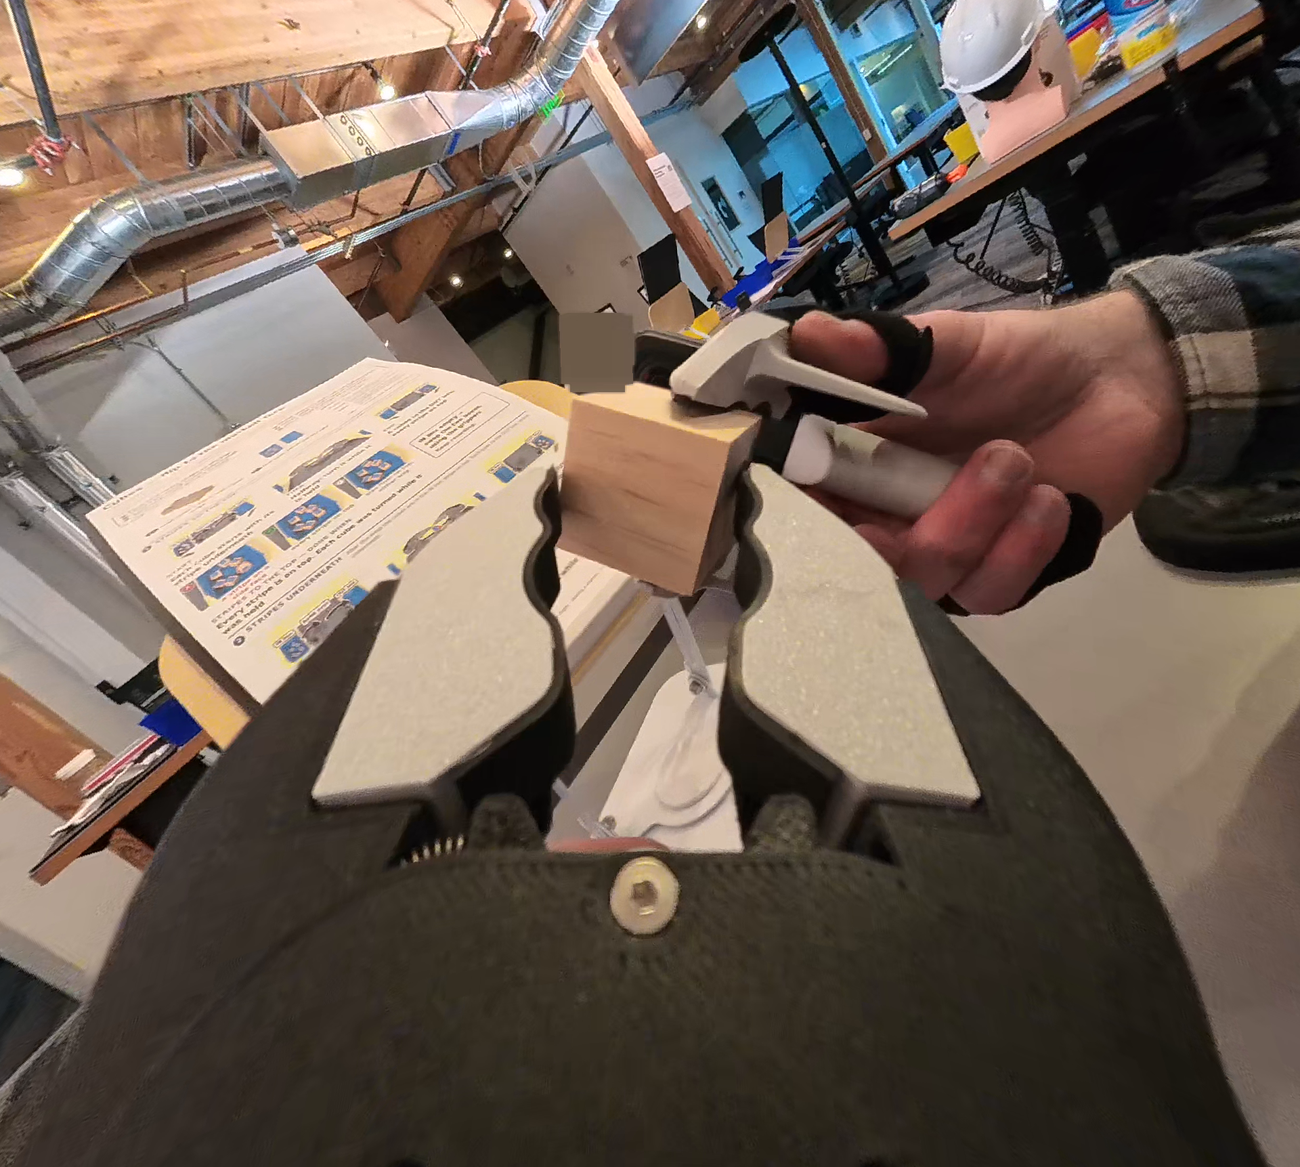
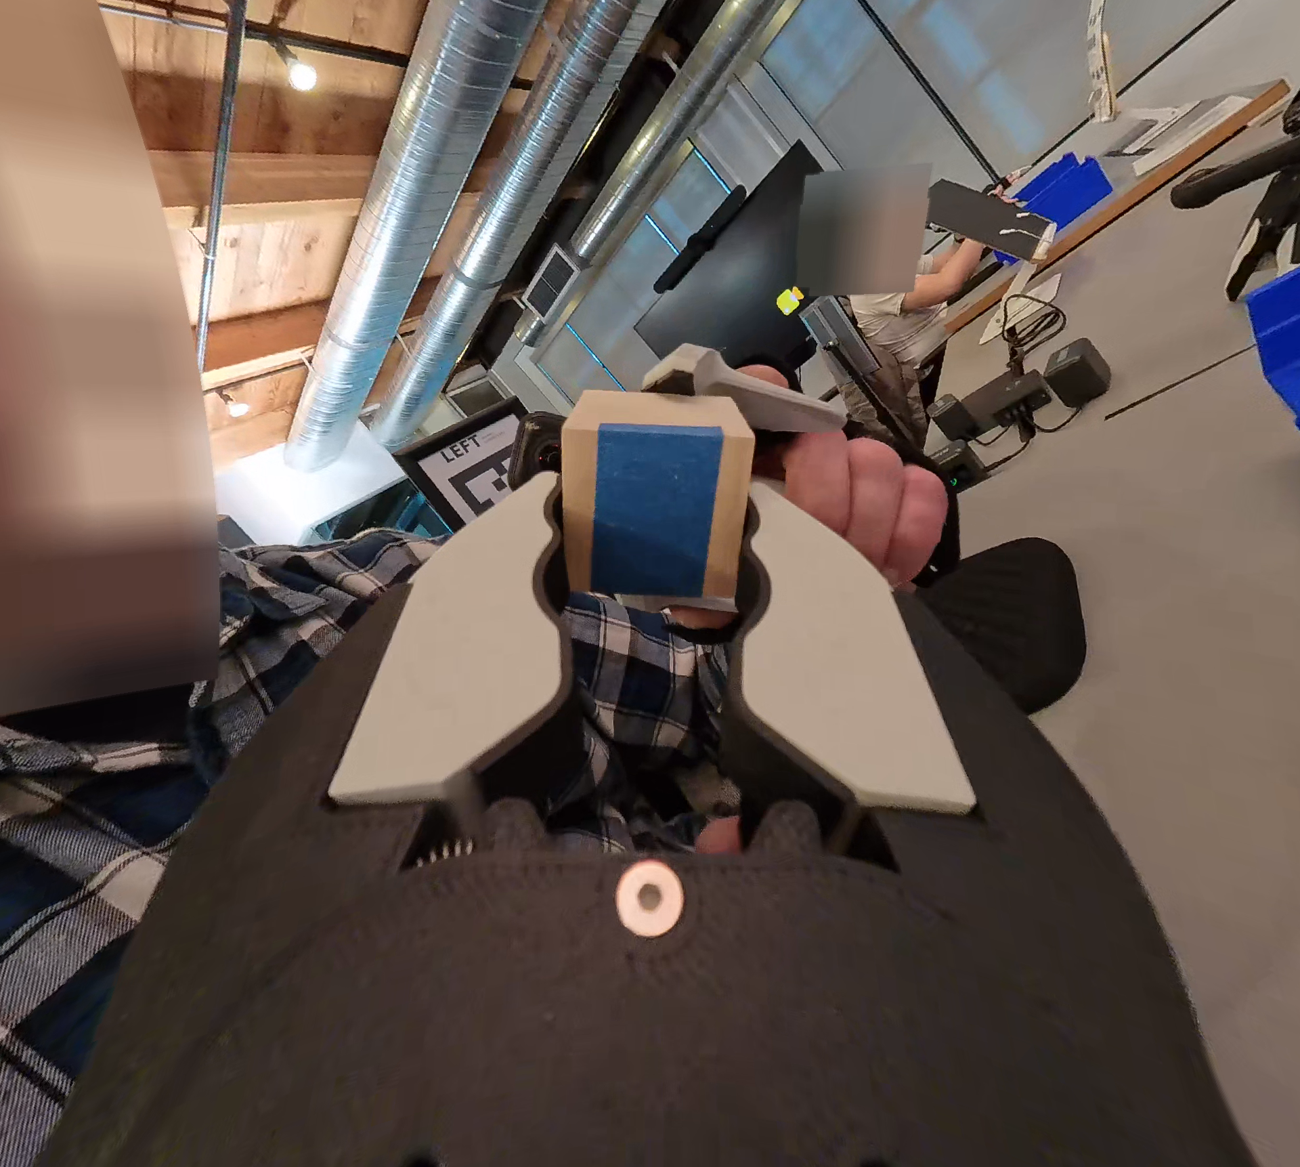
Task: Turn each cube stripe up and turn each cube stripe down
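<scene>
1. Hanging in mid-air above no surface, the cube [image 1: 644, 493] is pinched by both grippers at once.
2. The left gripper [image 1: 647, 528] clamps it, pads pressed on two opposite side faces; the right gripper [image 2: 651, 535] clamps it too, pads on the other pair of faces.
3. In the left wrist view the right gripper's grey finger [image 1: 731, 370] lies on the cube's upper face, with the hand [image 1: 1020, 450] behind it.
4. In the right wrist view the left gripper's finger [image 2: 738, 391] touches the cube's top edge.
5. A blue stripe [image 2: 654, 510] covers the face turned toward the right gripper's camera, running lengthwise along that gripper's fingers; the face toward the left camera is bare wood. A cube has no long axis.
6. Beyond the cube a printed sheet [image 1: 316, 500] stands on a desk [image 1: 197, 690], well apart; open air surrounds the cube.
7. A plaid sleeve [image 2: 633, 669] lies below it.
</scene>
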Available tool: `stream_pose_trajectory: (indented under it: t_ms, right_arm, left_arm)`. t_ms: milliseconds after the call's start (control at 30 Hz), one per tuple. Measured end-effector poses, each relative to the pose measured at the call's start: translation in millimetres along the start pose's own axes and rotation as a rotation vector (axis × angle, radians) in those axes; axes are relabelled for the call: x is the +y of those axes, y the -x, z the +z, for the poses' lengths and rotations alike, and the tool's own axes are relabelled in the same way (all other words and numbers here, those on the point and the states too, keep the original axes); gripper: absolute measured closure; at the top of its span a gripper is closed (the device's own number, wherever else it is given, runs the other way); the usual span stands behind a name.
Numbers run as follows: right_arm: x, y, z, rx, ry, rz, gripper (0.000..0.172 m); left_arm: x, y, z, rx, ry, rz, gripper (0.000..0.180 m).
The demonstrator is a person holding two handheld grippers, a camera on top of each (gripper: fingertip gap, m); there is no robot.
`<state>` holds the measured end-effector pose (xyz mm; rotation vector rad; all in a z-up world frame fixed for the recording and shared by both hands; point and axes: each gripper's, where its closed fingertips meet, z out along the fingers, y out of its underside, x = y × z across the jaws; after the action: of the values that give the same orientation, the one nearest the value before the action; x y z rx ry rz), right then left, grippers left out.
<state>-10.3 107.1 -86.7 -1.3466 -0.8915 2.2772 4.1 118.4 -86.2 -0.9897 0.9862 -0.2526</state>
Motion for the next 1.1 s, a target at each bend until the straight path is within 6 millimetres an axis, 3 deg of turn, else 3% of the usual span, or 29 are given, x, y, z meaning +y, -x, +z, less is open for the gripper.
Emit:
stream_pose_trajectory:
  t_ms: [300, 400, 467, 567, 700, 833, 933, 1100]
  right_arm:
    - [-2, 3, -15, 0.083, -0.001, -0.049, 0.126]
    - [-12, 5, -33, 0.165, -0.012, -0.087, 0.126]
    - [-23, 5, -54, 0.271, -0.005, -0.141, 0.127]
    - [-47, 5, -103, 0.512, 0.017, -0.268, 0.126]
    - [-85, 2, -195, 0.942, 0.064, -0.419, 0.126]
    - [-116, 4, -296, 1.360, 0.101, -0.472, 0.127]
    - [-124, -1, -358, 1.583, 0.147, -0.433, 0.126]
    - [-120, -21, -427, 1.764, 0.196, -0.289, 0.126]
  left_arm:
    - [-2, -6, 8, 0.024, -0.005, -0.007, 0.134]
    - [-5, 5, 3, -0.016, -0.009, -0.001, 0.135]
    - [-2, 17, -5, -0.041, 0.011, 0.043, 0.154]
    - [10, 37, -20, -0.072, 0.065, 0.060, 0.180]
    - [35, 72, -43, -0.159, 0.163, 0.062, 0.180]
    - [81, 101, -66, -0.250, 0.301, 0.076, 0.180]
    - [126, 114, -81, -0.306, 0.401, 0.047, 0.180]
    - [186, 114, -99, -0.356, 0.512, 0.037, 0.180]
